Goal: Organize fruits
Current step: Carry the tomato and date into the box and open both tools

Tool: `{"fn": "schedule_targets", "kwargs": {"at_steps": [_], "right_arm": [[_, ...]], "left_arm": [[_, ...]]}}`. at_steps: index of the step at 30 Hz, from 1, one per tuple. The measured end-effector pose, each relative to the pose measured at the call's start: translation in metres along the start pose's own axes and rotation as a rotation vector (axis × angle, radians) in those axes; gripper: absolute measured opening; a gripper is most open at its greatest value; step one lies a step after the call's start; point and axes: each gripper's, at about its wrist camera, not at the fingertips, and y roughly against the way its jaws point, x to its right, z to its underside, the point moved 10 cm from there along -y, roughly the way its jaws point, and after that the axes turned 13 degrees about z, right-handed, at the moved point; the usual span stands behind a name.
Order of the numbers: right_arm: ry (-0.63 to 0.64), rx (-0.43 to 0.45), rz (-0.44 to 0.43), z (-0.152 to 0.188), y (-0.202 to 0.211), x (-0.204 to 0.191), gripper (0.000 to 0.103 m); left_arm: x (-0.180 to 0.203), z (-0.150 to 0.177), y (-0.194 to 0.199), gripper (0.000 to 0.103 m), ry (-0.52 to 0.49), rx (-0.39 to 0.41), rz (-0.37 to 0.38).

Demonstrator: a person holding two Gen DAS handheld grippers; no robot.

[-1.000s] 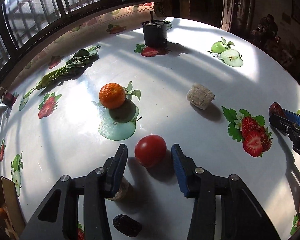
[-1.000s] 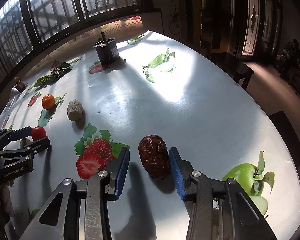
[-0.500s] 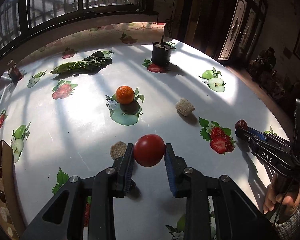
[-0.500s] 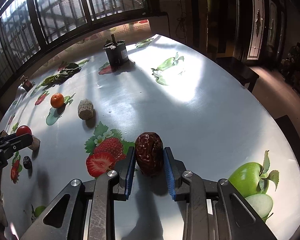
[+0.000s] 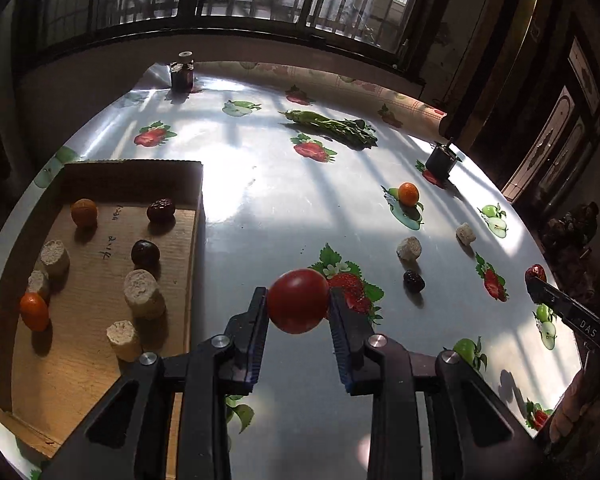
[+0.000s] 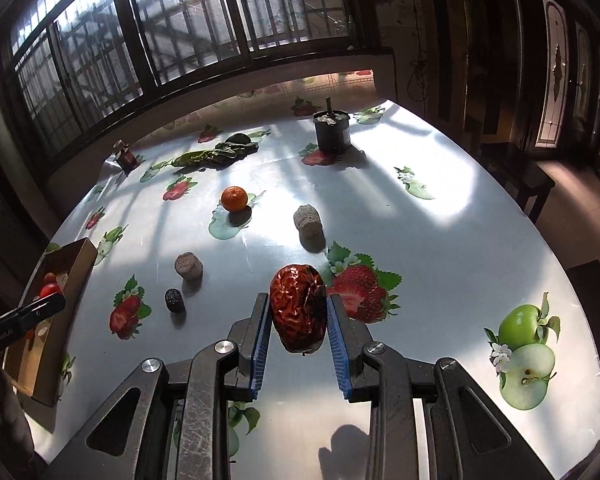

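Tomato (image 5: 298, 301) clamped in left gripper (image 5: 299, 312), cardboard box (image 5: 100, 168) lying to its left; right gripper (image 6: 299, 316) clamps red date (image 6: 299, 313), farther off.

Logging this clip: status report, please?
Left gripper shut on tomato. Right gripper shut on red date. Cardboard box unobstructed.
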Motion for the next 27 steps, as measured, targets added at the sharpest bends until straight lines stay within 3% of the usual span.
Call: {"fn": "schedule_targets", "kwargs": {"at_steps": [8, 16, 21, 27], "right_arm": [[0.233, -0.023, -0.211, 0.025, 0.022, -0.169, 0.03], [0.457, -0.097, -0.388, 0.074, 0.023, -0.319, 0.03], [0.532, -0.165, -0.419, 0.103, 0.01, -0.366, 0.03], [0.584, -0.176, -0.377, 0.118, -0.007, -0.382, 0.03]], "left_arm": [[-0.133, 0.019, 0.064, 0.029, 0.244, 0.057, -0.176], [-0.193, 0.038, 0.079, 0.029, 0.319, 0.03, -0.253], [-0.207, 0.043, 0.074, 0.029, 0.334, 0.011, -0.248], [-0.204, 0.045, 0.064, 0.029, 0.317, -0.011, -0.242]]}}
